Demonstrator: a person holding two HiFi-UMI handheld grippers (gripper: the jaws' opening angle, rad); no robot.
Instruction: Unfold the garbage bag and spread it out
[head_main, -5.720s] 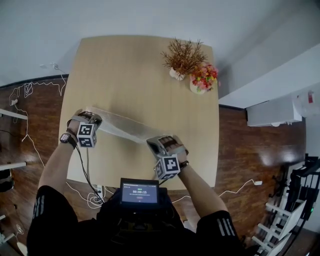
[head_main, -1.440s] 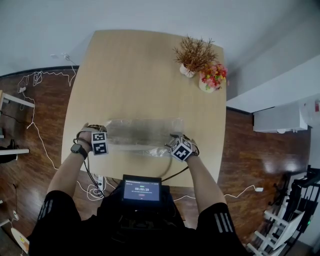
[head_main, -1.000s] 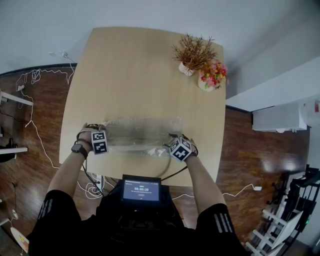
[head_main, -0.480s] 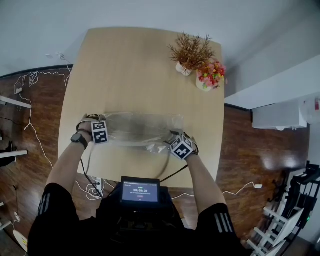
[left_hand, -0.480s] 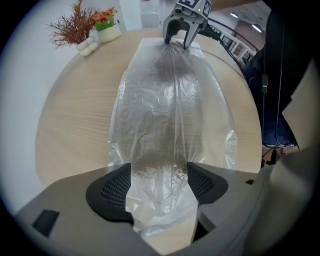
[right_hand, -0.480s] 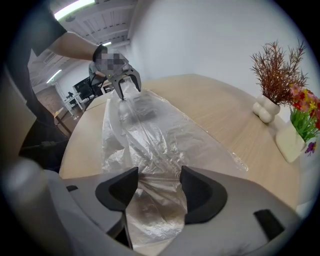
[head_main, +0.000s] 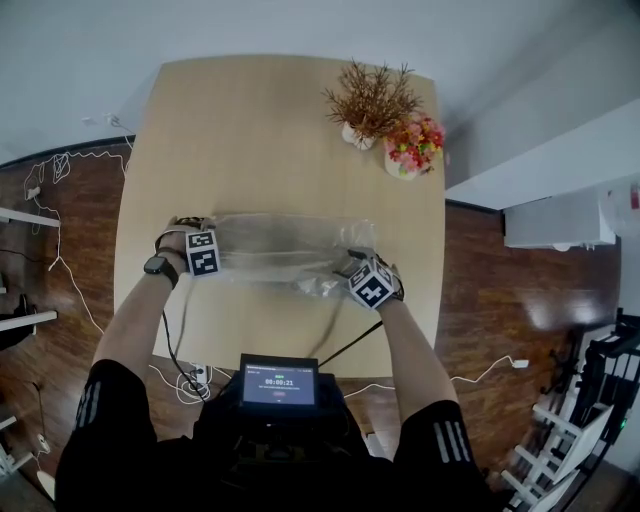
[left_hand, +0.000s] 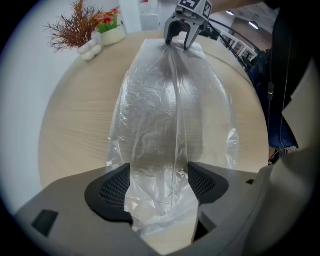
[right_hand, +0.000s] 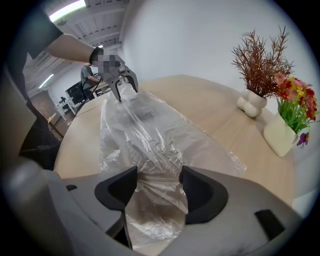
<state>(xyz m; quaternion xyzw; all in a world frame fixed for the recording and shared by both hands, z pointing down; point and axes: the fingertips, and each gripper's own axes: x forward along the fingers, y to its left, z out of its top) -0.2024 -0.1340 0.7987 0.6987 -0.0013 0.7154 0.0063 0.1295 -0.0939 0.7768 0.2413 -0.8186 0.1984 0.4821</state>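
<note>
A clear plastic garbage bag (head_main: 280, 245) lies flat and crinkled across the near part of the wooden table (head_main: 280, 130), stretched between my two grippers. My left gripper (head_main: 205, 245) points down at its left end. Its jaws have just been opening, and that end (left_hand: 165, 115) lies loose between the wide-set pads (left_hand: 107, 192). My right gripper (head_main: 365, 282) is at the bunched right end. Its jaws have also just been opening, with film (right_hand: 150, 135) slack between them. Each gripper shows in the other's view: the right gripper (left_hand: 182, 30) and the left gripper (right_hand: 121, 80).
A white vase of dried branches (head_main: 368, 105) and a pot of bright flowers (head_main: 408, 150) stand at the table's far right corner. A small screen (head_main: 279, 382) hangs at my chest. Cables lie on the wooden floor (head_main: 60, 175) to the left.
The bag, earlier a narrow strip stretched slantwise between the grippers, now lies as a wider sheet on the table. Both hands have shifted a little farther up the table with it.
</note>
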